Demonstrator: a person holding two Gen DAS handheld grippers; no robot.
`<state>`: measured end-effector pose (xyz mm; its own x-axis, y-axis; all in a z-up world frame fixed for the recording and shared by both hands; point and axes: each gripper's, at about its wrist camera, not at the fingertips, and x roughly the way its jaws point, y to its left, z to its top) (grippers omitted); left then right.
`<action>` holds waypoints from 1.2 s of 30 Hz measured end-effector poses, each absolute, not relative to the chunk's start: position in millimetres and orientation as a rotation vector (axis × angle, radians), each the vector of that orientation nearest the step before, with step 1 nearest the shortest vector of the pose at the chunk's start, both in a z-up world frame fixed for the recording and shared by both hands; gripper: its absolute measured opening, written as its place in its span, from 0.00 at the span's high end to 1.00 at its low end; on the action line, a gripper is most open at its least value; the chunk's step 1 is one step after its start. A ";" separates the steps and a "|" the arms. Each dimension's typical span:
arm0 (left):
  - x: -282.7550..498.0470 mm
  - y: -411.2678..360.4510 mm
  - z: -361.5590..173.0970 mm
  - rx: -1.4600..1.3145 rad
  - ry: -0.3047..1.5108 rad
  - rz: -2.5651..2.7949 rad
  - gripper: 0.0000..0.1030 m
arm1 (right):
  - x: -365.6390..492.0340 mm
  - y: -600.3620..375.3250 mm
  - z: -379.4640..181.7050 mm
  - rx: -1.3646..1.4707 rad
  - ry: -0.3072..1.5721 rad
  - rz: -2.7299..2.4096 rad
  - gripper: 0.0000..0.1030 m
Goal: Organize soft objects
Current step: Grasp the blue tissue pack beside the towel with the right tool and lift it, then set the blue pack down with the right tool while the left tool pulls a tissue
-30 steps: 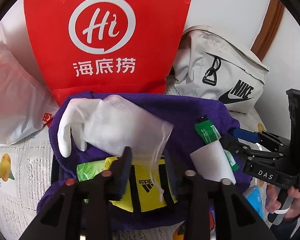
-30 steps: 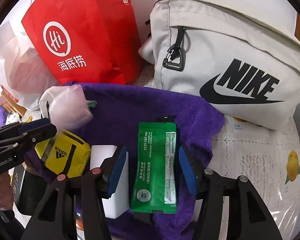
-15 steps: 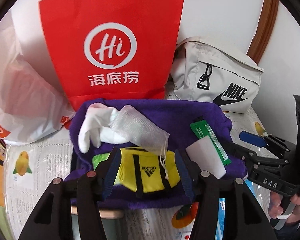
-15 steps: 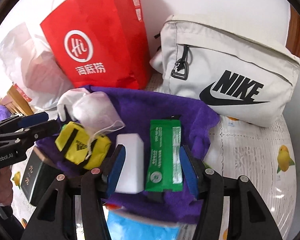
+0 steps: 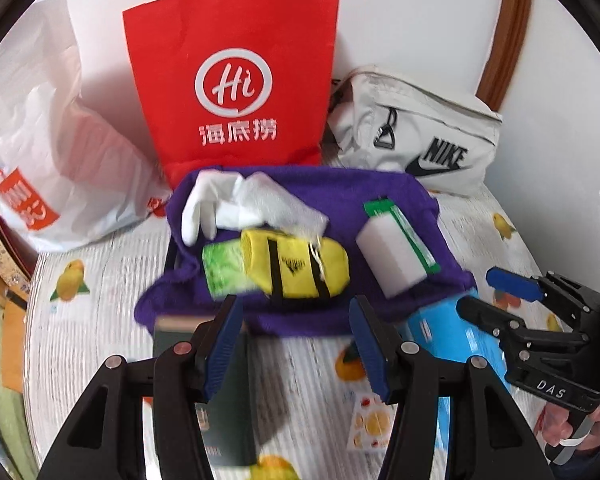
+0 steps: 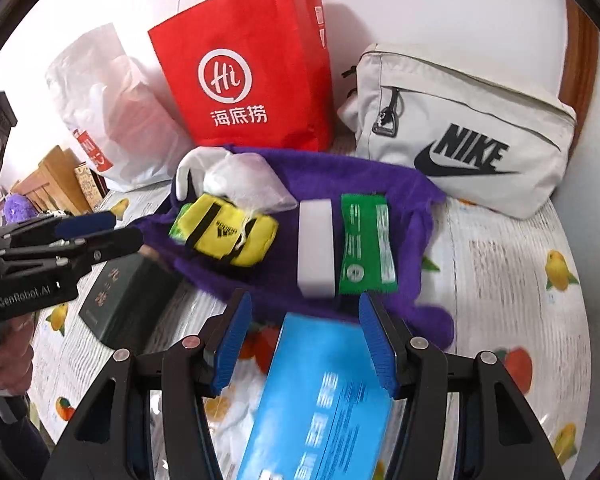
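Both claws stand open and empty: the left gripper (image 5: 296, 336) low in its frame, the right gripper (image 6: 306, 336) above a blue box (image 6: 320, 400). Mid-frame, a purple towel (image 6: 364, 184) carries a yellow pouch (image 6: 228, 236), white block (image 6: 316, 248), green packet (image 6: 366, 248) and glove (image 5: 204, 204). Behind stand a red bag (image 5: 236, 92) and white pouch (image 6: 468, 140), contents hidden.

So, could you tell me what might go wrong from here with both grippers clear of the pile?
1. The purple towel lies partly over the dark box and the blue box, so dragging it could shift them.
2. The mesh pouch overlaps the yellow Adidas pouch; its drawstring may snag.
3. The white block touches the green sachet; a pinch could take both.
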<state>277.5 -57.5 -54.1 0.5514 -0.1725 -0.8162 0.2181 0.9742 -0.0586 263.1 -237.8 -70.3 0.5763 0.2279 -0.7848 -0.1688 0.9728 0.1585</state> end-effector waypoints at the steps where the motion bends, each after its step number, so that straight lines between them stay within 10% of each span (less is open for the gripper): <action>1: 270.7 -58.0 -54.5 0.053 0.958 -0.237 0.48 | 257.3 -237.8 -70.1 0.074 0.929 0.231 0.46; 36: 211.3 -138.0 -145.8 0.235 1.054 -0.457 0.49 | 134.7 -302.7 -100.7 0.180 0.973 0.094 0.46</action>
<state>211.3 -138.0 -145.8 0.4125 -0.2490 -0.8763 0.4698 0.8823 -0.0295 134.7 -302.7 -100.7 0.5602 0.1603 -0.8127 0.0011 0.9809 0.1943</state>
